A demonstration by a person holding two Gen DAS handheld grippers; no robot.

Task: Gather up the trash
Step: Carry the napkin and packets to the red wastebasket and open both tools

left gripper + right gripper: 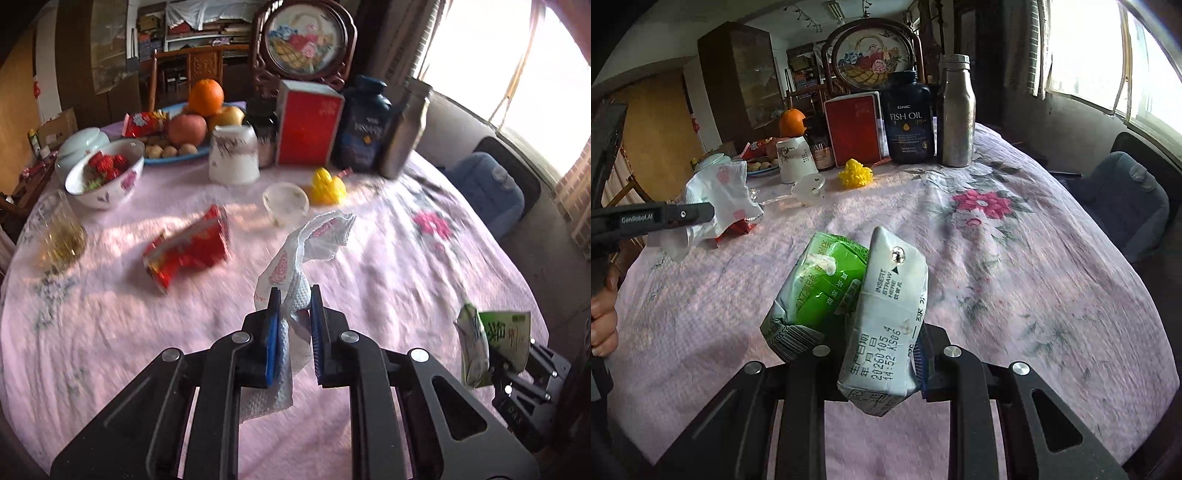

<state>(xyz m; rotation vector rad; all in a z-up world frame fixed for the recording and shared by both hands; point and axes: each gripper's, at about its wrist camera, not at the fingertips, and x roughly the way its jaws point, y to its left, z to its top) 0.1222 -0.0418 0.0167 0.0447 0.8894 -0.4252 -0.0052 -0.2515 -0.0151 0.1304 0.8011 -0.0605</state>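
Note:
My left gripper [294, 295] is shut on a crumpled white paper towel [295, 254] and holds it above the pink tablecloth [110, 332]; the towel also shows in the right wrist view [720, 199]. My right gripper [875, 354] is shut on a crushed green and white drink carton [857, 295], held above the table; the carton shows at the right in the left wrist view [487, 343]. A red snack wrapper [188, 247] lies on the cloth ahead and left of the left gripper.
At the back stand a fruit plate [184, 155], a strawberry bowl [107, 177], a white cup [232, 155], a red box [308, 125], a fish oil bottle [910, 118] and a steel bottle [955, 110]. A glass [59, 232], a yellow toy [327, 186] and a blue chair [1126, 199] are nearby.

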